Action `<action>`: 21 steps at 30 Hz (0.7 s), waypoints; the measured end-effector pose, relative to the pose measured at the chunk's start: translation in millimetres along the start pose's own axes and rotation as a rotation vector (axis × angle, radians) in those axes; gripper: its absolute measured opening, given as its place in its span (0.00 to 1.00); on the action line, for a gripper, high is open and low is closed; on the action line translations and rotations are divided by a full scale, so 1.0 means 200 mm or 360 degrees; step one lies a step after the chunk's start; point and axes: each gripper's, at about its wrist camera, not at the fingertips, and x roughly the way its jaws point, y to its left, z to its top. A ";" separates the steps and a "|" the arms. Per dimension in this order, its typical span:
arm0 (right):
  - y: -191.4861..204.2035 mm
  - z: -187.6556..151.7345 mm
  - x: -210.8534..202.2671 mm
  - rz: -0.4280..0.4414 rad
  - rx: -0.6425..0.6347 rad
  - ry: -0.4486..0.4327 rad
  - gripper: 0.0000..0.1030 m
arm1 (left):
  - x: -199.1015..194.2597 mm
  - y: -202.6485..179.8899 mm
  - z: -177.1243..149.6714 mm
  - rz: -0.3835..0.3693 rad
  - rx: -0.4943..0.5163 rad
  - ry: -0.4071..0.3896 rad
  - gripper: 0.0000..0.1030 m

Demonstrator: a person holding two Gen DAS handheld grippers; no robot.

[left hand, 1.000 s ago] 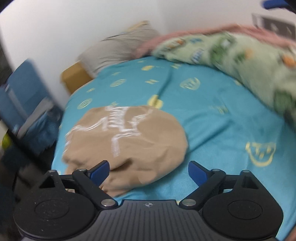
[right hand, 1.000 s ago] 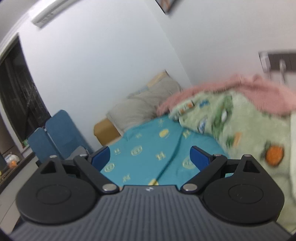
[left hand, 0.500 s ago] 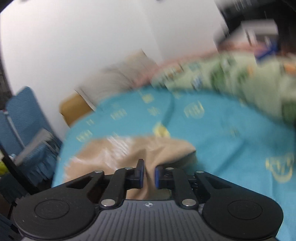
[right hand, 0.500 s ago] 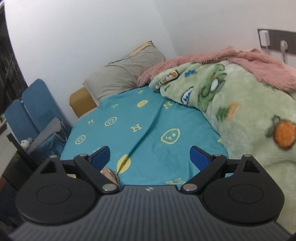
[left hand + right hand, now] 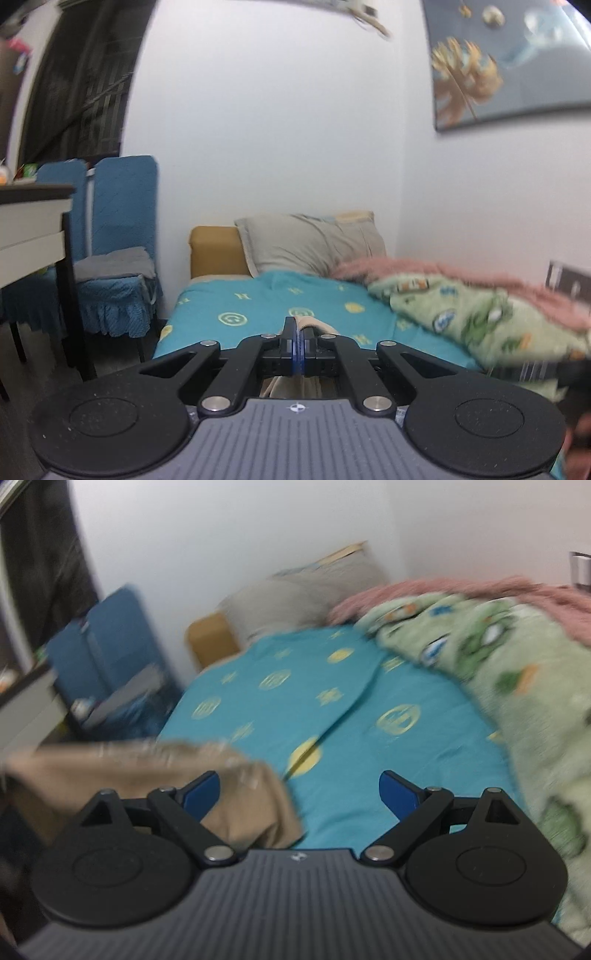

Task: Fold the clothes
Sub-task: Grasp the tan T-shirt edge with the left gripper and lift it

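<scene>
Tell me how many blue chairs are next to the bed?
2. One blue chair stands beside the bed with a grey cloth on its seat; the other blue chair is just left of it, partly hidden behind the desk.

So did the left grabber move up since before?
Yes. The left gripper lifted and tilted up: the pillow sits lower in view now, with tan cloth pinched.

Left wrist view: the tan garment (image 5: 314,325) is mostly hidden behind the left gripper (image 5: 297,345); only a small fold shows above the closed jaws and a strip below them. The wall picture (image 5: 498,62) is cut by the top and right edges. Right wrist view: motion blur smears the garment's print, and its left end runs out of frame. The green blanket (image 5: 517,672) pattern is illegible.
</scene>
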 end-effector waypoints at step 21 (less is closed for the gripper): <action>0.39 -0.14 0.37 -0.0067 -0.0184 -0.0040 0.92 | 0.13 0.43 -0.10 0.0125 -0.0285 0.0136 0.02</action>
